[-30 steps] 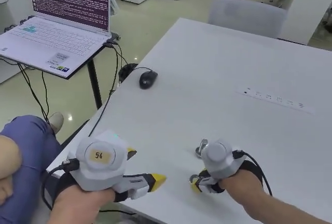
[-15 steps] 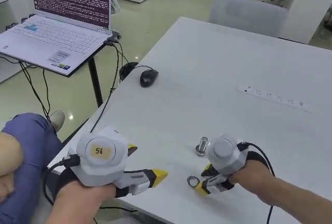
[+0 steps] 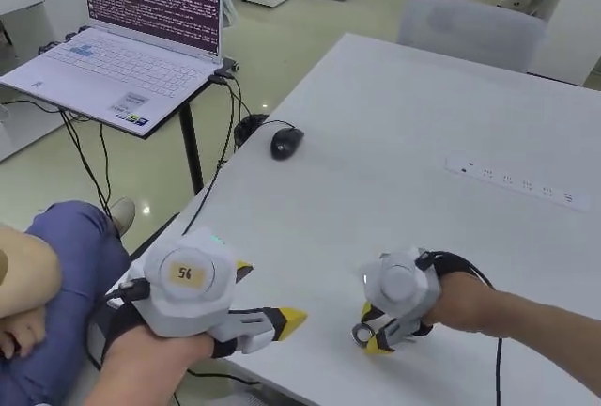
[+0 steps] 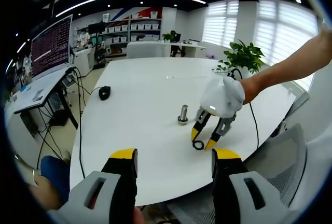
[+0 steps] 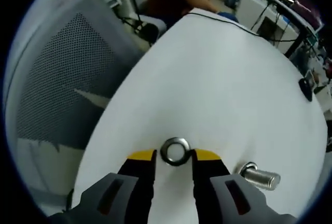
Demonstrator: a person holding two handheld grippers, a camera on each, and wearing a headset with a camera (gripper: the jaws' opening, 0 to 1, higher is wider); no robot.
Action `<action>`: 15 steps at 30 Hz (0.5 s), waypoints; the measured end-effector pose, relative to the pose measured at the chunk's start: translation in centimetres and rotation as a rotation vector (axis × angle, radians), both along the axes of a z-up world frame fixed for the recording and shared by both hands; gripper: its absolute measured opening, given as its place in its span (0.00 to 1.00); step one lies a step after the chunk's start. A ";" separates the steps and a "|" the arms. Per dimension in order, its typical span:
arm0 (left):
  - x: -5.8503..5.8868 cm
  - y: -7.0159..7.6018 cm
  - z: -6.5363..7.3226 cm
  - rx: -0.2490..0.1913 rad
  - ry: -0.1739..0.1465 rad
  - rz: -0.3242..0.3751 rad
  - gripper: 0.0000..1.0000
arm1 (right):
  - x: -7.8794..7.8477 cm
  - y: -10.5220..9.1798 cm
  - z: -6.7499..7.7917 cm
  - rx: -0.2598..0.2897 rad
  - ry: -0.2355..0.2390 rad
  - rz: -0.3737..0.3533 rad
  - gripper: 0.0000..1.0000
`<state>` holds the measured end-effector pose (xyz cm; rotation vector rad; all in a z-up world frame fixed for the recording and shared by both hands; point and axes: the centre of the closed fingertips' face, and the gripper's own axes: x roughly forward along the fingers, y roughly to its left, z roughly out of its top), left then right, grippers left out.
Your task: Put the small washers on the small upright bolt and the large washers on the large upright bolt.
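A broad white worktop (image 3: 423,115) stands in an office with a pale green floor, and a grey chair (image 3: 470,28) is pulled up at its far edge. At the far left, off the worktop, an open white laptop (image 3: 141,68) with lines of text on its screen sits on a thin black stand. Just beside it, near the worktop's left edge, lies a black computer mouse (image 3: 286,143), its cable running off the side.

At the near edge the left gripper (image 4: 175,156) hovers with its yellow-tipped jaws spread wide apart and nothing between them; in the head view it (image 3: 266,295) sits on a round white body marked 56.

To the right of it the right gripper (image 3: 376,335) points down at the worktop. Its jaws are closed on a silver ring-shaped metal washer (image 5: 175,151) — the yellow tips touch its rim on either side. The left gripper view shows the washer (image 4: 198,144) at those tips, low at the surface; I cannot tell whether it rests on the worktop or hangs just above.

Near the right gripper a silver upright bolt (image 4: 182,114) stands head-down on the worktop, apart from the washer — in the right gripper view it (image 5: 259,177) appears just beside the jaws.

Farther right, a flat white power strip (image 3: 512,185) lies on the worktop, well apart from the grippers.
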<state>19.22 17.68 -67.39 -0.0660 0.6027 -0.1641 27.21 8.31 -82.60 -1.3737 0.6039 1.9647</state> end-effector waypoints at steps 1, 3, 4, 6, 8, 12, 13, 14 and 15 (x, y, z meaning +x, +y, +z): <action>0.0 0.0 0.0 0.000 0.001 -0.001 0.57 | 0.0 0.0 0.0 -0.004 -0.001 0.005 0.29; 0.0 -0.2 0.0 0.004 0.002 -0.009 0.57 | 0.2 -0.1 0.0 -0.019 -0.011 0.043 0.29; 0.1 -0.2 0.0 0.005 0.003 -0.011 0.57 | 0.3 -0.1 0.0 -0.023 -0.013 0.055 0.28; 0.1 -0.2 0.0 0.005 0.002 -0.012 0.57 | 0.4 -0.1 0.0 -0.031 -0.022 0.084 0.28; 0.2 -0.2 0.0 0.005 0.001 -0.014 0.57 | 0.4 -0.1 0.0 -0.031 -0.027 0.092 0.27; 0.3 -0.3 0.1 0.007 -0.001 -0.017 0.57 | 0.4 -0.1 0.0 -0.025 -0.029 0.081 0.24; 0.3 -0.2 0.1 0.007 -0.001 -0.017 0.57 | 0.4 -0.2 0.0 -0.025 -0.031 0.075 0.24; 0.3 -0.2 0.1 0.007 -0.001 -0.017 0.57 | 0.4 -0.2 0.0 -0.027 -0.030 0.068 0.24; 0.4 -0.2 0.2 0.007 -0.002 -0.018 0.57 | 0.3 -0.3 0.0 -0.022 -0.032 0.064 0.24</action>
